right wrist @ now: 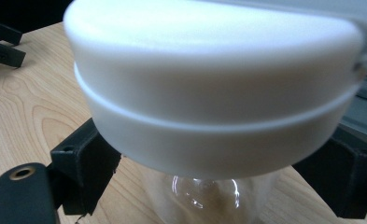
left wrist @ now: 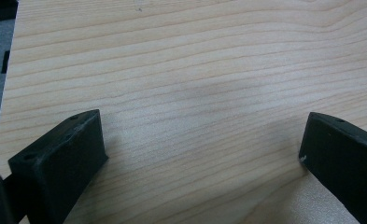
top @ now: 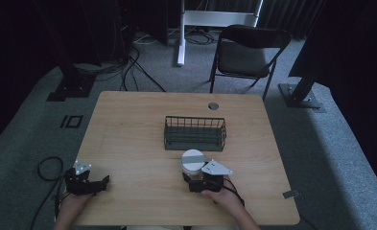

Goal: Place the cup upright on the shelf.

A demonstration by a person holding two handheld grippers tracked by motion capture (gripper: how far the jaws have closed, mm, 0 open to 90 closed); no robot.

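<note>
White-lidded clear jar (right wrist: 218, 93) w/ right gripper (top: 201, 183) fingers grasping it; left gripper (top: 91, 184) fingers released.

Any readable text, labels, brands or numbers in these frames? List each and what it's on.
None can be read.
Jar: white lid and clear glass are plain, no label showing.
Wire basket: no tag or print.
Table: bare wood grain.
Right gripper and left gripper: no markings legible.
</note>
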